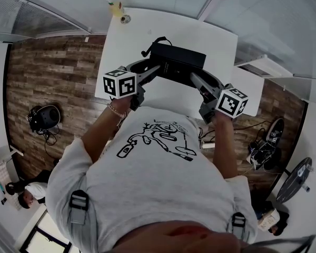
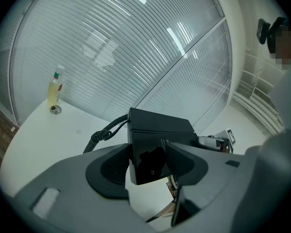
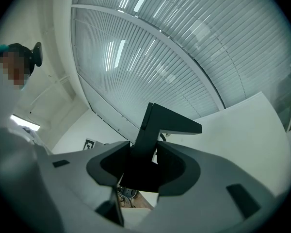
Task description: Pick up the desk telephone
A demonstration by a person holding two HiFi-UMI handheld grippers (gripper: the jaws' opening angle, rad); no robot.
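The black desk telephone (image 1: 176, 62) hangs between my two grippers over the near part of the white table (image 1: 126, 41). My left gripper (image 1: 157, 70) is shut on its left end and my right gripper (image 1: 194, 77) on its right end. In the left gripper view the jaws of the left gripper (image 2: 148, 152) press on the glossy black telephone (image 2: 153, 140), and its coiled cord (image 2: 104, 134) trails off to the left. In the right gripper view the right gripper (image 3: 143, 152) clamps the telephone (image 3: 157, 125), seen edge-on and tilted, with floor showing under it.
A yellow bottle (image 1: 115, 6) and a small round object (image 1: 126, 19) stand at the table's far edge. A white cabinet (image 1: 263, 65) is at the right. Shoes and cables (image 1: 263, 149) lie on the wooden floor. A glass wall with blinds (image 2: 136, 47) stands behind the table.
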